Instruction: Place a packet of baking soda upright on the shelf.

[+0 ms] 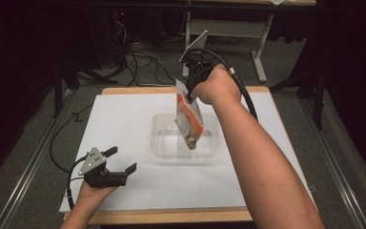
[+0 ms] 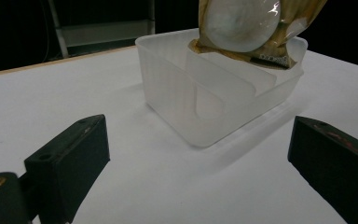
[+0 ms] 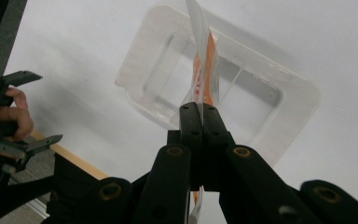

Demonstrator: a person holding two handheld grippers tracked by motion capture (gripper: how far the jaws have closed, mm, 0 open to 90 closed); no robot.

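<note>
The right gripper (image 1: pixel 194 90) hangs over the middle of the table, its black jaws pressed flat together on the top edge of a glossy plastic pouch (image 1: pixel 189 119). The pouch is white and orange, flat at the top and swollen at the bottom, where a pale round shape shows through the clear film. Its lower end dips into a clear plastic bin (image 1: pixel 164 143), a rectangular container with rounded corners, frosted walls and a thin divider inside. The bin stands on a smooth white board (image 1: pixel 124 119) over the wooden table. The left gripper (image 1: pixel 121 164) rests at the near left, its blocky jaws wide apart and holding nothing.
</note>
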